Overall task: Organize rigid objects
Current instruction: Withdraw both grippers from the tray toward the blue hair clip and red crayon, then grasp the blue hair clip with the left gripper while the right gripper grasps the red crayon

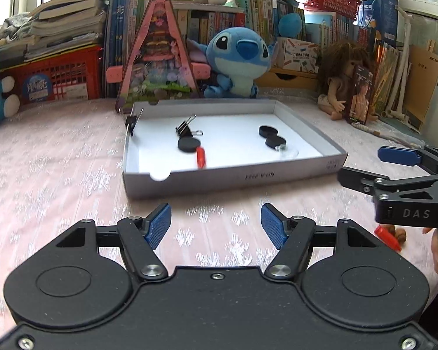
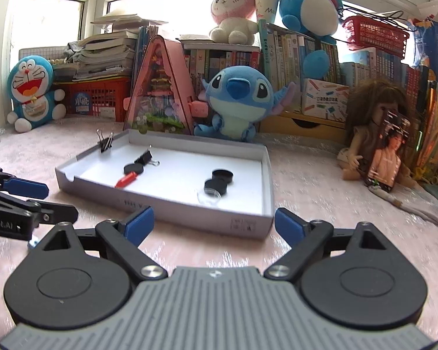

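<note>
Both of your grippers hang empty over the pink worktop [image 1: 58, 175], low in the frame and short of the tray. The left gripper [image 1: 216, 221] has its jaws spread partway with nothing between them; the right gripper [image 2: 214, 224] is spread wider, also on nothing.

The task's things mostly lie in the shallow grey cardboard tray [image 1: 233, 179] at centre frame. Count them: three black discs, one [image 1: 188, 144] left of centre and two overlapping [image 1: 271, 137] to the right; two black binder clips, one [image 1: 187, 125] lying on the tray floor just behind the left disc, one [image 1: 133, 121] clamped upright on the tray's left wall; one red cap-like piece [image 1: 201, 159] touching the left disc; and one small clear piece [image 1: 287, 151] just in front of the paired discs. Outside the tray, at the right edge of the left wrist view under your right gripper, lie a second red piece [image 1: 389, 234] and something small and brown beside it, too blurred to name.

All of these look light and stiff. The discs are likely smooth and low, so pinch them across the rim. Take the clips by the black body, not the wire loops. The clear piece may be slippery and hard to see; close on it gently.
</note>
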`<state>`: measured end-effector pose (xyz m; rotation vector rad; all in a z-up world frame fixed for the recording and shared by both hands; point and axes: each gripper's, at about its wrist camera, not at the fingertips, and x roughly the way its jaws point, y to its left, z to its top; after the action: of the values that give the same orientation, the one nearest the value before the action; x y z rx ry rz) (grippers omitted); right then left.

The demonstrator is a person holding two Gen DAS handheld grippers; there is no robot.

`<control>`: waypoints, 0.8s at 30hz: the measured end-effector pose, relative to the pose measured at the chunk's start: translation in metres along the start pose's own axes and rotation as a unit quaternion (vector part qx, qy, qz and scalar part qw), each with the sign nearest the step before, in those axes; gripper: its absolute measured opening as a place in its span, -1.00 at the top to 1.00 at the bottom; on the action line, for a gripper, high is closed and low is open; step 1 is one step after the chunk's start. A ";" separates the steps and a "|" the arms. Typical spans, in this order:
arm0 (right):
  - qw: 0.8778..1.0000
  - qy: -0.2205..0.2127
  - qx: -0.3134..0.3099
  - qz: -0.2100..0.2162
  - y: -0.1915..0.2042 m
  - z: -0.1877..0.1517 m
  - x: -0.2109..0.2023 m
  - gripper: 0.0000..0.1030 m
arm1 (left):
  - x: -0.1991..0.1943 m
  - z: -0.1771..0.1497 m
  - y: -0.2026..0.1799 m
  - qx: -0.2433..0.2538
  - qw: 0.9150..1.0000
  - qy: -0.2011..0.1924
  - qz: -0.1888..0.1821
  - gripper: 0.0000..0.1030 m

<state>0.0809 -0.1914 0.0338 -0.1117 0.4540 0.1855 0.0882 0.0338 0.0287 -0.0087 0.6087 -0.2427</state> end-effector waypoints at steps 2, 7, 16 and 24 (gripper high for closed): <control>1.000 0.000 0.003 -0.003 -0.001 -0.006 -0.004 -0.85 | -0.001 -0.007 0.001 -0.002 1.000 0.003 0.003 -0.28; 1.000 -0.003 0.012 -0.010 0.000 -0.019 -0.012 -0.86 | -0.004 -0.018 0.005 -0.015 1.000 0.009 0.009 -0.28; 1.000 -0.005 0.010 -0.025 0.006 -0.040 -0.023 -0.87 | -0.013 -0.036 0.001 -0.010 1.000 -0.003 0.017 -0.28; 0.999 -0.004 0.014 -0.041 0.007 -0.059 -0.036 -0.87 | -0.018 -0.045 0.001 -0.012 1.000 -0.008 0.018 -0.18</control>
<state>0.0228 -0.1983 -0.0035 -0.1013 0.4431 0.0993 0.0489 0.0413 0.0015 -0.0232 0.5961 -0.1998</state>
